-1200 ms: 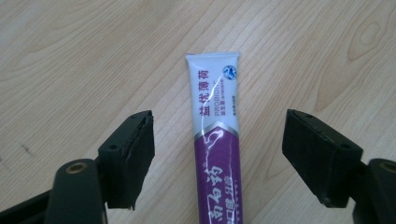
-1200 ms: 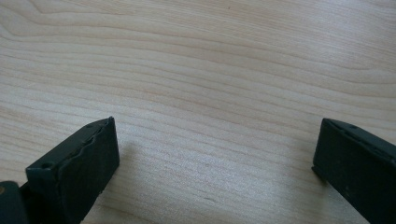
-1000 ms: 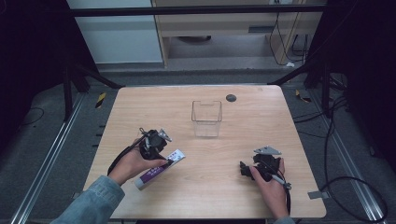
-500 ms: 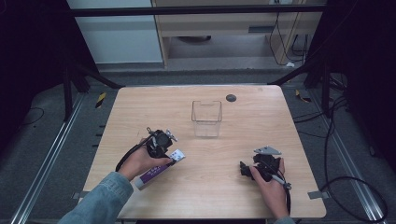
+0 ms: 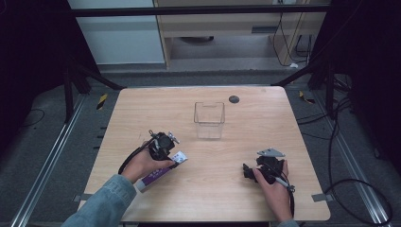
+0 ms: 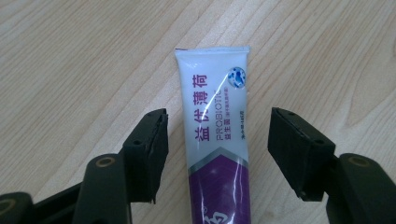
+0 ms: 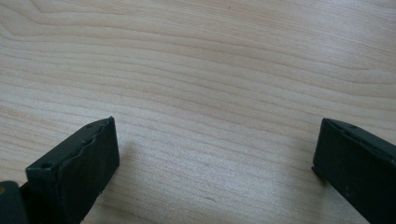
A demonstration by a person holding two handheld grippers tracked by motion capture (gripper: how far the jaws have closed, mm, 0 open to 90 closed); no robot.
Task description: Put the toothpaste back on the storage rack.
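- Left gripper [image 6: 217, 154] hangs just over the toothpaste tube [image 6: 217, 140], and its two black jaws stand apart, one on each side of the tube, with a strip of wood visible between each pad and the tube; the jaws have just been closing a little, but the pads do not press on the tube.
- In the high view the left gripper [image 5: 169, 150] covers the middle part of the toothpaste tube [image 5: 178, 157]; the white flat end of the tube comes out beside the gripper, and the purple end lies under the person's left hand [image 5: 142, 165].
- This tube lies flat on the wooden table [image 5: 142, 109], on the person's side of the clear box [image 5: 209, 120] and to the left of it, well apart from it.
- Right gripper [image 7: 215, 172] has its jaws wide apart, with bare wood between them.
- In the high view the right gripper [image 5: 249, 171] is low over the table, on the person's side of the clear box and to the right of it, well apart from the tube.
- One small dark round thing [image 5: 233, 99] lies on the table just behind the clear box, near the far edge.
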